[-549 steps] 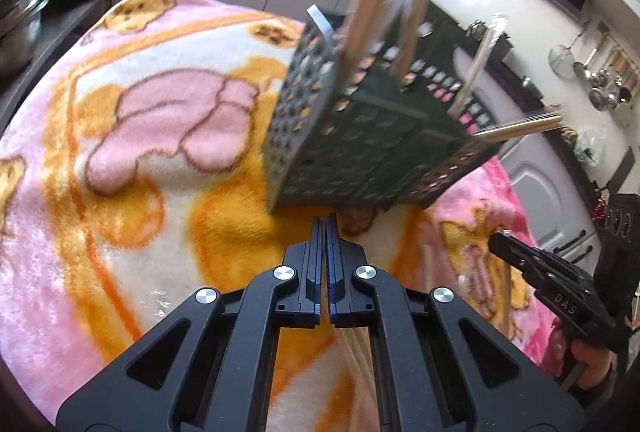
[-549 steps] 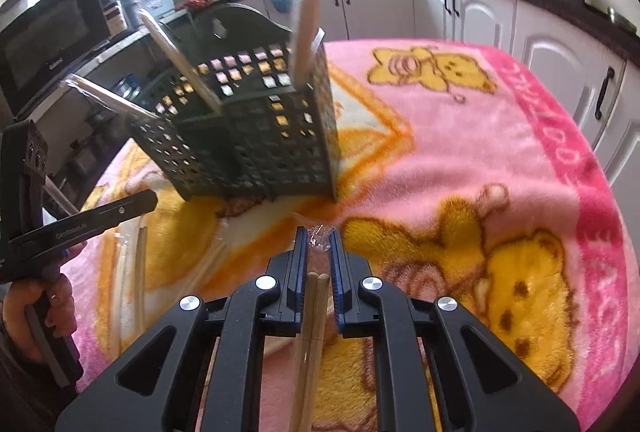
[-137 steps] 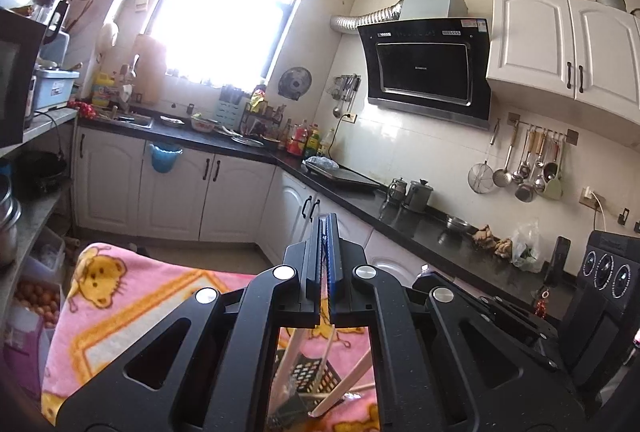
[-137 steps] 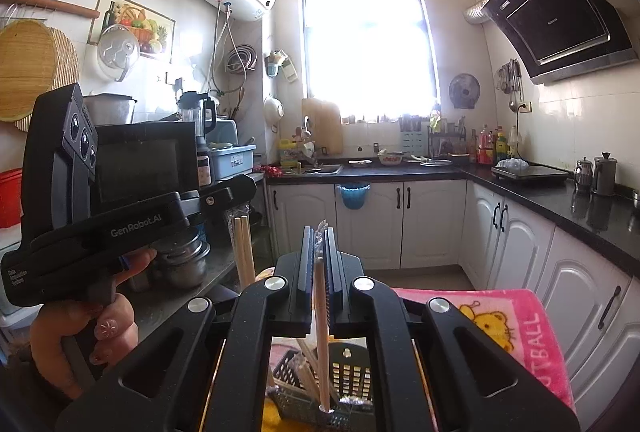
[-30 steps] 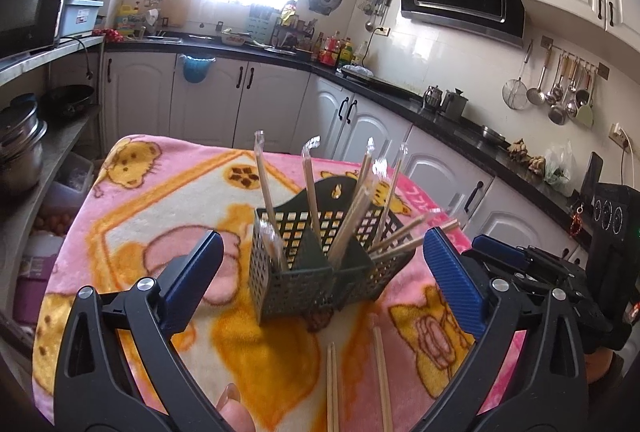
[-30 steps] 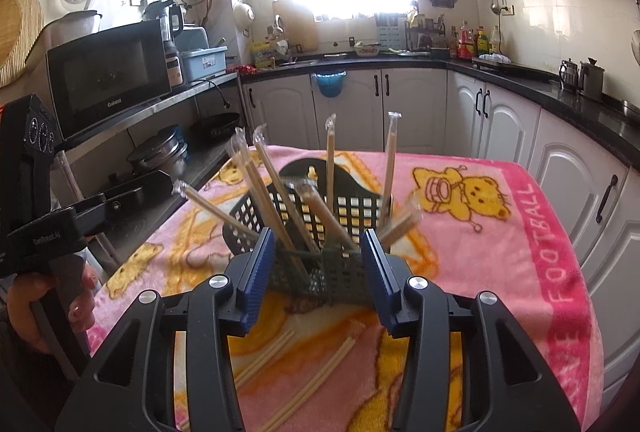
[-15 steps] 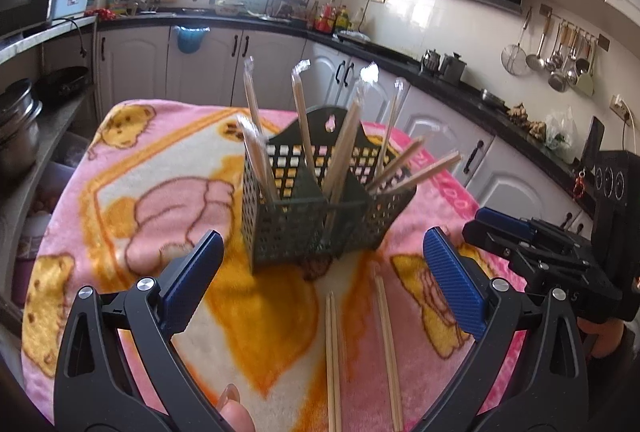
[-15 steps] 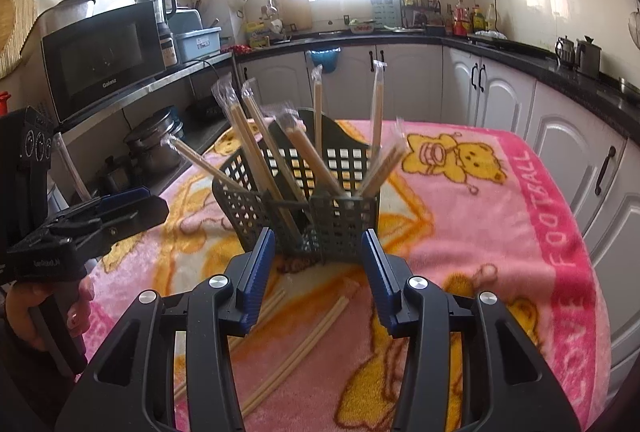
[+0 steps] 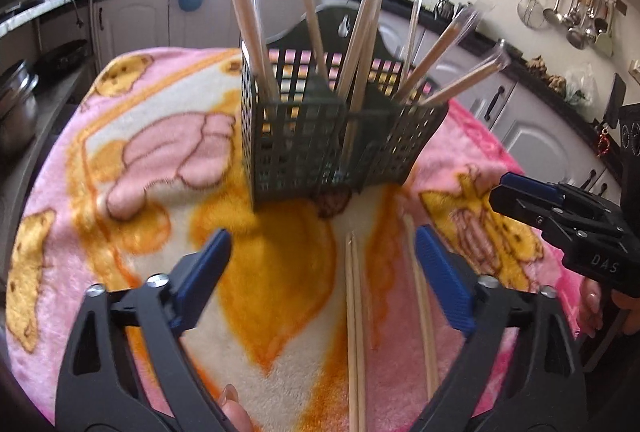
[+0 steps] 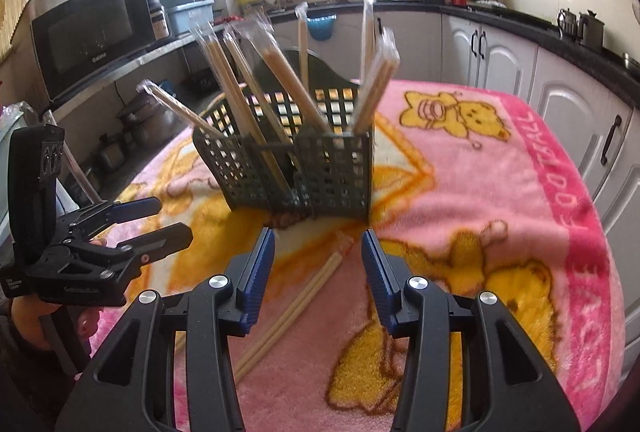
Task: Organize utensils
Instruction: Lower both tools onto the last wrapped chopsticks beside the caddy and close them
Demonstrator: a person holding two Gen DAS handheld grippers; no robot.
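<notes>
I see the dark green slotted basket (image 9: 332, 147) standing upright on the pink cartoon blanket (image 9: 120, 159) that covers the worktop. Its compartments hold several wrapped pairs of chopsticks (image 9: 250, 31), some upright, some leaning outward over the rim.

Two more pairs of loose chopsticks (image 9: 354, 332) lie flat on the blanket in front of the basket. My left tool (image 9: 320, 272) has its jaws wide apart and has just been closing a little; one loose pair lies below the gap, the pads not touching it. My right tool (image 10: 318, 264) stands partly open with nothing gripped, above the end of a loose pair.

Writing: "LOVE FOOTBALL" along the blanket's pink edge and "Galanz" on the microwave (image 10: 92, 31) appear in the right view only. The left view alone shows "DAS" on the right tool's body and ladles (image 9: 568, 15) hanging on the wall.
</notes>
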